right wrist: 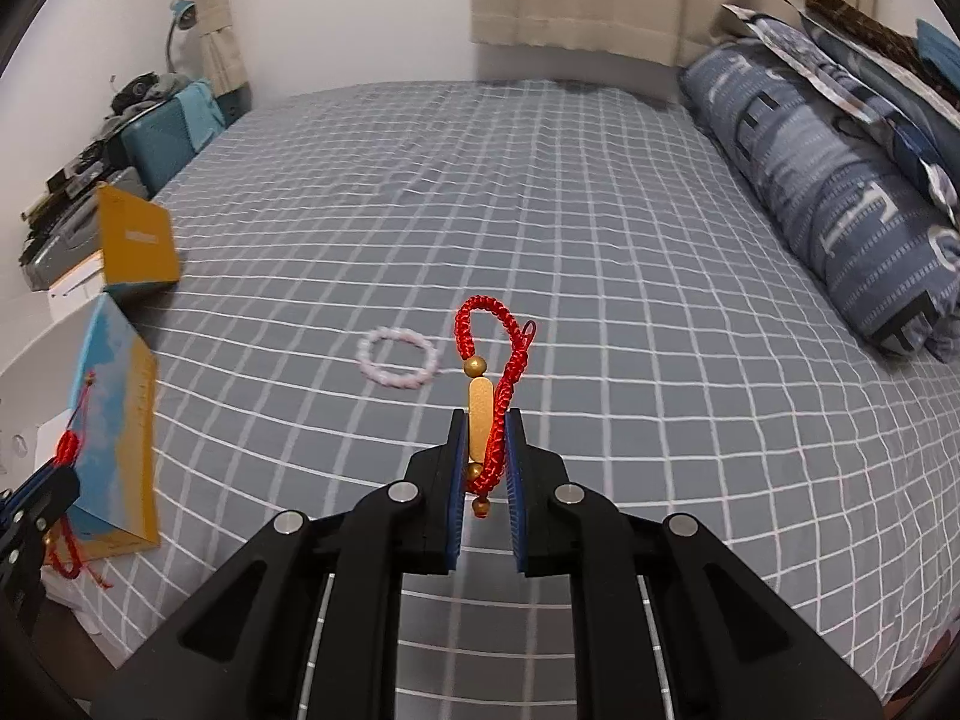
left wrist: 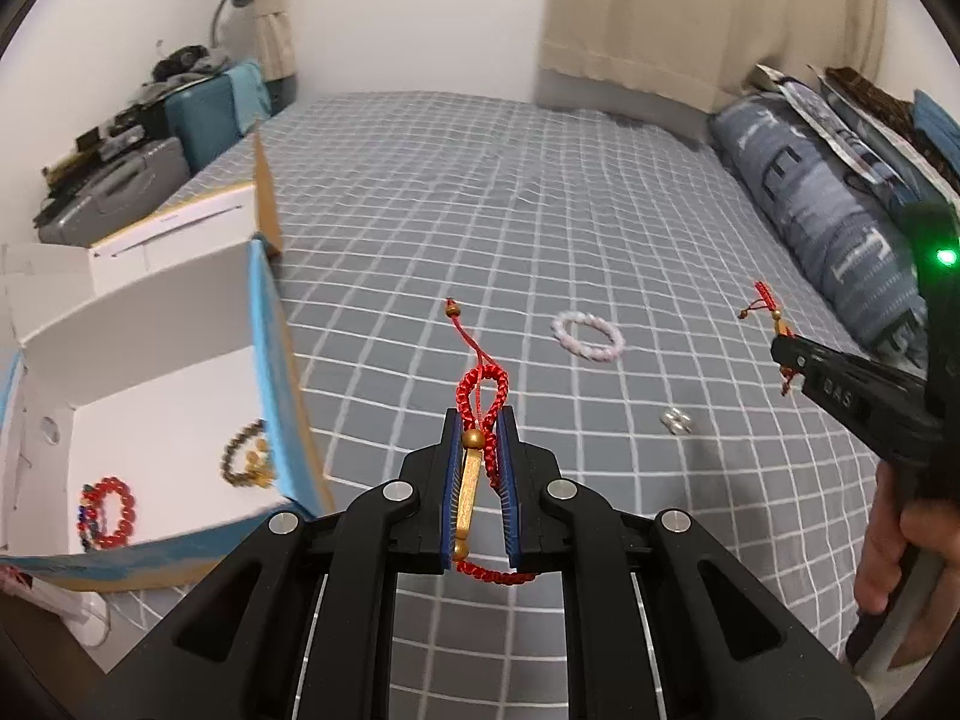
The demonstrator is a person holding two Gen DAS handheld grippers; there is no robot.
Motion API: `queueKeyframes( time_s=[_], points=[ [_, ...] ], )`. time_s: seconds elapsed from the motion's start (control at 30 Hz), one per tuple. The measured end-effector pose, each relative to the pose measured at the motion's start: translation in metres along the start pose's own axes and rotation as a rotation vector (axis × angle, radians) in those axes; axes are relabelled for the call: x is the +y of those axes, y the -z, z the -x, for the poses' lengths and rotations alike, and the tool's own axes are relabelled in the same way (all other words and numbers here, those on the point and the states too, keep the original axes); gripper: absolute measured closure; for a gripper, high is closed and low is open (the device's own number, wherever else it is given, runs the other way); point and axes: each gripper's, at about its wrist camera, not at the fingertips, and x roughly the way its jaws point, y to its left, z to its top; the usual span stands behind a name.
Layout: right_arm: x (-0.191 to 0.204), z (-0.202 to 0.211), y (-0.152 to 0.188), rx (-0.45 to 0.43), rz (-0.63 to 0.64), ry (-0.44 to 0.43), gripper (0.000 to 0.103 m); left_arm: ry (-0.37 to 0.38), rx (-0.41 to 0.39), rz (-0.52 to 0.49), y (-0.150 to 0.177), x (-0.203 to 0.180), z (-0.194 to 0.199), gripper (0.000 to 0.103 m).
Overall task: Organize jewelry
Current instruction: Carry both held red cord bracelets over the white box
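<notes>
I have a red braided cord bracelet (left wrist: 480,420) with a gold bar pinched in my left gripper (left wrist: 480,420), the jaws pressed together on it with its loop poking out past the fingertips and a tail with a small bead trailing forward. My right gripper (right wrist: 485,423) clamps a second red braided bracelet (right wrist: 489,384) of the same kind, gold bar upright between the pads. Both hang above the grey checked bedsheet (left wrist: 480,192). On the sheet ahead lies a pale pink bead bracelet (left wrist: 588,330), with a small silver piece (left wrist: 677,420) nearer me. To my left stands an open white box (left wrist: 150,360) holding a red bead bracelet (left wrist: 111,510) and a dark bead bracelet (left wrist: 246,456). A blue patterned pillow (right wrist: 828,192) lies at the right edge.
</notes>
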Motion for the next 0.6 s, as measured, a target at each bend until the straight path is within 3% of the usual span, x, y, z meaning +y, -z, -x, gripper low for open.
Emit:
queueKeyframes(
  time_s=[0.6],
  points=[
    [0.15,0.027,-0.016,-0.037,0.134,-0.166,0.092,-0.173,-0.037,0.143,-0.012,0.118,0.023,0.092]
  ],
)
